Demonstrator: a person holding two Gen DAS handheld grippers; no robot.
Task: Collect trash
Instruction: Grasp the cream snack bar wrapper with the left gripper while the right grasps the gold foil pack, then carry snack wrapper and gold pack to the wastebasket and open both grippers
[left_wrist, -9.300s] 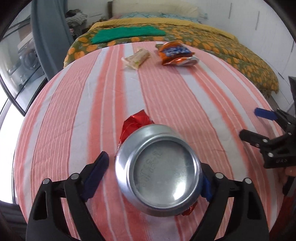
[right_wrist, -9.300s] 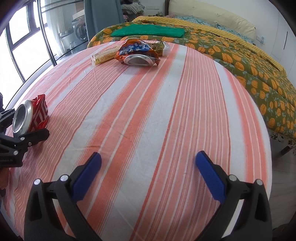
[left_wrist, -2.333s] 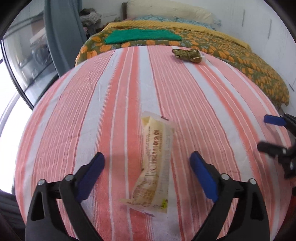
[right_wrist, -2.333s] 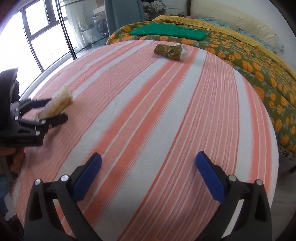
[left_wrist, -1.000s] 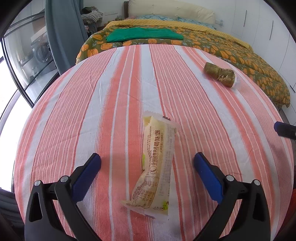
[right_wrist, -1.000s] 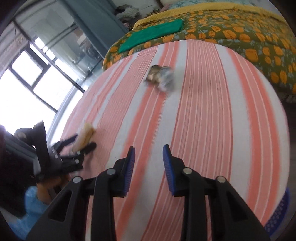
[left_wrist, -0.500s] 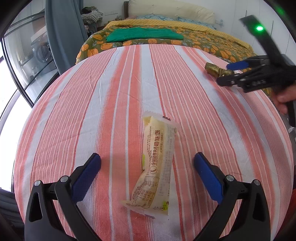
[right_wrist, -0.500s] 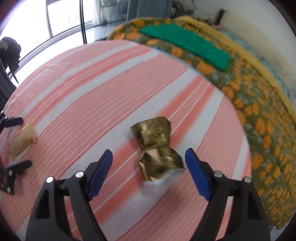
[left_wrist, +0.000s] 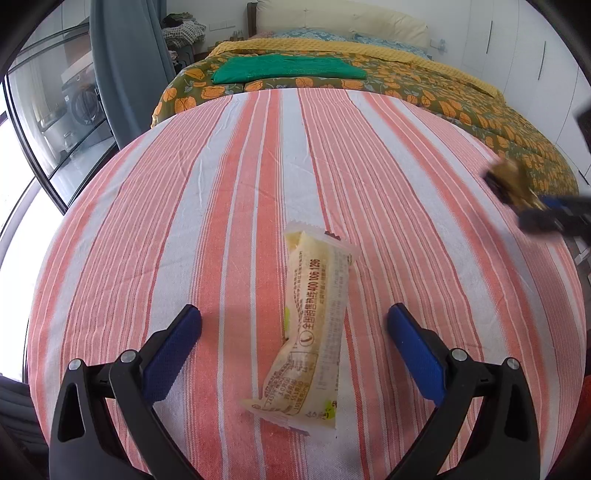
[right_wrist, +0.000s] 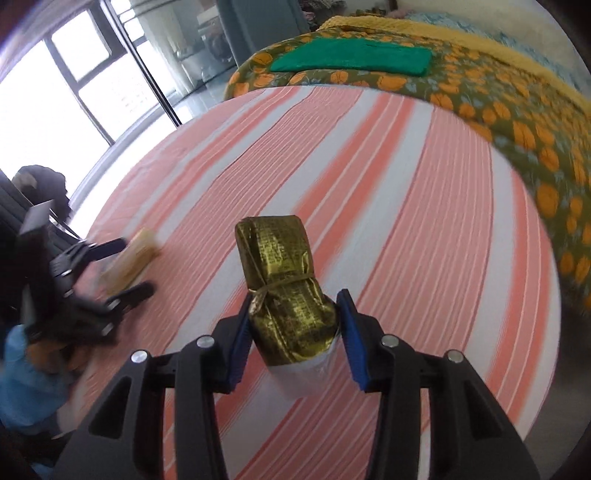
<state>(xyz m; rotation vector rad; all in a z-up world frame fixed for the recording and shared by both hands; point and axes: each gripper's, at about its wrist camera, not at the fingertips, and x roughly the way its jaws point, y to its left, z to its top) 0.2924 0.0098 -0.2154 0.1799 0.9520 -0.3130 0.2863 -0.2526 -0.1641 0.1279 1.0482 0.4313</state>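
A pale yellow snack wrapper (left_wrist: 314, 325) lies on the striped tablecloth (left_wrist: 229, 192), lengthwise between the blue pads of my left gripper (left_wrist: 291, 317), which stands open and does not touch it. My right gripper (right_wrist: 295, 306) has a crumpled gold wrapper (right_wrist: 284, 288) between its jaws; they are closing and the pads press on its lower part, which is held clear of the cloth. In the left wrist view the right gripper (left_wrist: 543, 218) and the gold wrapper (left_wrist: 511, 177) are a blur at the right edge. The right wrist view shows the left gripper (right_wrist: 122, 266) around the yellow wrapper (right_wrist: 133, 258).
Past the table's far edge is a bed with an orange-flowered cover (left_wrist: 424, 85) and a folded green cloth (left_wrist: 288, 68). Glass doors (left_wrist: 40, 122) and a grey curtain (left_wrist: 125, 66) stand at the left. A hand with a blue sleeve (right_wrist: 26, 376) holds the left gripper.
The right gripper's jaws have closed on the gold wrapper and lifted it off the cloth, swinging it toward the table's right side. The left gripper and yellow wrapper have not moved.
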